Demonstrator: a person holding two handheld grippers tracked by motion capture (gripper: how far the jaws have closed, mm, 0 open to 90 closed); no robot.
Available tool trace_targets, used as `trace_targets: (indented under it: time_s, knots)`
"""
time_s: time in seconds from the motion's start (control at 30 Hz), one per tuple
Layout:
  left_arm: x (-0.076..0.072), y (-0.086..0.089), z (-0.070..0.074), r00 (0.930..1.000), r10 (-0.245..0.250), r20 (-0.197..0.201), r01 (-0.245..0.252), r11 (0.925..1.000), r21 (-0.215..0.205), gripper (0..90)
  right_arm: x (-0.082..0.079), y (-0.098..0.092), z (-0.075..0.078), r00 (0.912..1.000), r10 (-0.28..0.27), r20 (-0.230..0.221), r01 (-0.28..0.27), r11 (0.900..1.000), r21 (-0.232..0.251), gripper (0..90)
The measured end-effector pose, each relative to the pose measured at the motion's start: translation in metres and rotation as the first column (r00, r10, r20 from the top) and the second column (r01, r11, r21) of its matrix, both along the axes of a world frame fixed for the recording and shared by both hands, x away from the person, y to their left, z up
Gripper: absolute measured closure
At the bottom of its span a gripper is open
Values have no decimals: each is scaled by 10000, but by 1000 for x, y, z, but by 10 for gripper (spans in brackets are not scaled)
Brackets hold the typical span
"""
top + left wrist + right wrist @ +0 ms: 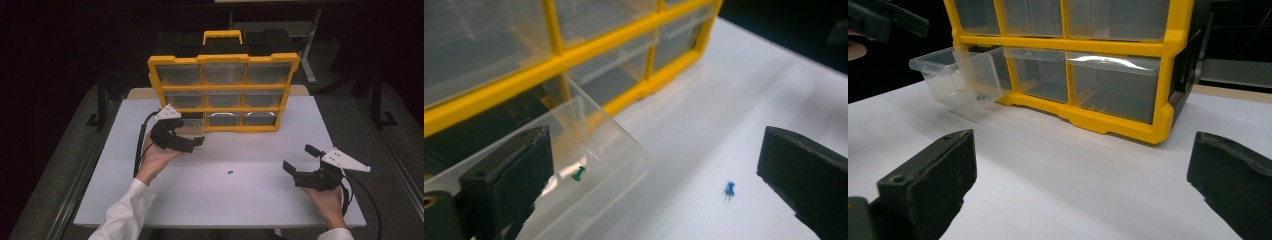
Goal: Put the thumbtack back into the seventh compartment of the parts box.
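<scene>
Hovered left hand-held gripper (192, 134) with jaws wide, released, above pulled-out clear drawer (589, 150) at organizer's (223, 92) bottom left. Held green pushpin (579, 173) inside. Left blue pushpin (729, 189) on bench (250, 190). Kept right hand-held gripper (299, 159) released, empty, near right.

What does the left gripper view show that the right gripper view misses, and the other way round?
Left gripper view alone: a blue pushpin lying on the white table, between the left gripper's open fingers. Right gripper view alone: the organizer's closed bottom drawers from the front, framed by the right gripper's open fingers. Both: the yellow organizer, its pulled-out clear drawer and the green pushpin in it.
</scene>
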State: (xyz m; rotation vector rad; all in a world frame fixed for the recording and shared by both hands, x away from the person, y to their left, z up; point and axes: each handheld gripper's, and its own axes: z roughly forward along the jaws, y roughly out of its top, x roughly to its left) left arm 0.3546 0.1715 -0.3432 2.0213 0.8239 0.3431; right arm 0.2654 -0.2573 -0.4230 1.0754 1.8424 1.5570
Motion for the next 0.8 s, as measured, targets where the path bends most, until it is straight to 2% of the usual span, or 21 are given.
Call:
trace_targets:
  time_s: [0.1, 0.2, 0.4, 0.6, 0.8]
  knots:
    - [-3, -5, -3, 9998, -179, -129, 182, 9995, 248, 0, 0, -1, 1, 10000, -36, 12, 36, 10000, 37, 0]
    - [-6, -8, -4, 9990, -369, -262, 367, 9993, -88, 0, 0, -1, 0, 10000, -45, 6, 45, 10000, 21, 0]
    - [-12, -20, -11, 9969, -743, -278, 748, 9970, 198, 0, 0, 0, 0, 10000, -21, -2, 21, 10000, -14, 0]
    - [-17, -35, -23, 9911, -1240, -489, 1245, 9922, 84, 0, 0, 0, 0, 10000, -28, -1, 28, 10000, 16, 0]
    - [-22, -48, -29, 9856, -1598, -558, 1607, 9869, 114, 0, 0, 0, 0, 10000, -17, 0, 17, 10000, 10, 0]
